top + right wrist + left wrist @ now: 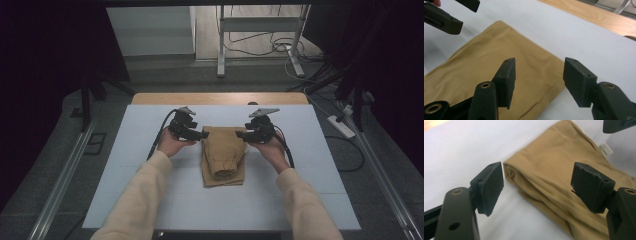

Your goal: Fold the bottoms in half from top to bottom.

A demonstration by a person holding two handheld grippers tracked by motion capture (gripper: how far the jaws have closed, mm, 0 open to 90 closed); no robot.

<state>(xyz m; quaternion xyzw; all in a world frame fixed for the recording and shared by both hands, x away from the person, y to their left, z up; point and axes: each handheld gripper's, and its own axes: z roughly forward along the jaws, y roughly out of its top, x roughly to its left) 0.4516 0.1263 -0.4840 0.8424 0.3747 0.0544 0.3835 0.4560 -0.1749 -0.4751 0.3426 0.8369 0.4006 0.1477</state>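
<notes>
Looking down from the high view, the folded tan garment [223, 156] lies mid-sheet on the white table cover [150, 200], with the left gripper [201, 134] at its far left corner and the right gripper [240, 134] at its far right corner. Over to the left gripper view: jaws spread wide, nothing between the pads [489, 187], the garment's folded corner [544, 170] lying just ahead on the cover. A small white label [606, 148] peeks out at the far edge, its print too blurred to read. Now the right gripper view: jaws apart and empty too, poised over the cloth's corner [499, 65]. The risk, I'd say: a jaw catches a loose layer while pulling away and drags the neat fold open.
</notes>
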